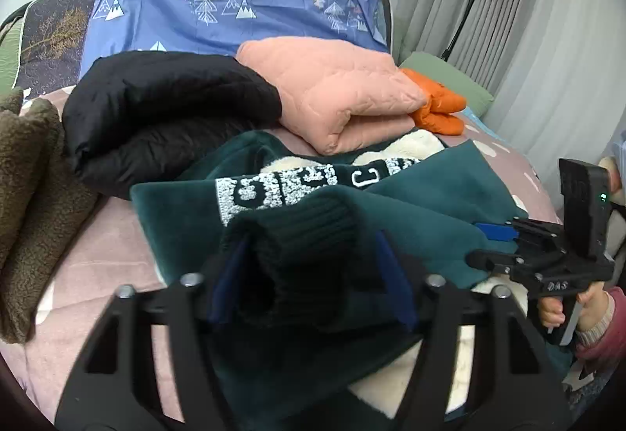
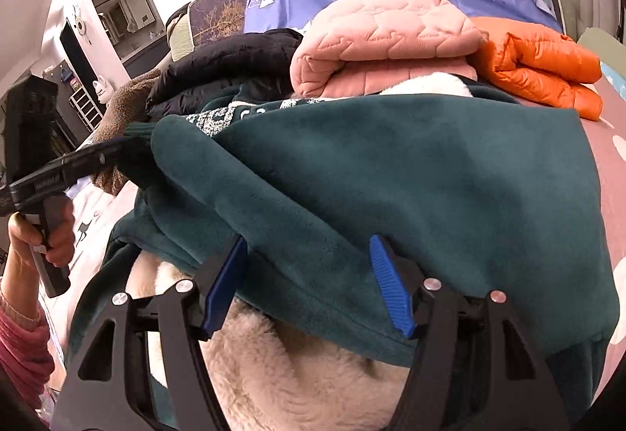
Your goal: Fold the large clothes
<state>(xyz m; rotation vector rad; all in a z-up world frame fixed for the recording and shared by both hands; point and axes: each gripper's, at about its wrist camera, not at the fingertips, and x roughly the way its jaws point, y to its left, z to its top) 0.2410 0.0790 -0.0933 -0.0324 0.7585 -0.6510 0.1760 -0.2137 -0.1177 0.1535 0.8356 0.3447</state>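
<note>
Lying across the pink bed, the green fleece has one sleeve folded over its body, white lettering showing near the chest and cream lining exposed at the near edge. The left gripper is clenched on the ribbed cuff of that sleeve, the dark knit bunched between its blue pads, raised just above the fleece. The right gripper sits at the fleece's near edge with its jaws spread wide; green cloth lies between the pads, but they do not press on it, and the cream lining shows just beneath. From the right wrist view, the left hand grips its handle at the far left. Behind the fleece sit a black jacket, a folded pink quilted coat and an orange puffer; a brown fleece lies to the left. A blue tree-print sheet covers the headboard.
</note>
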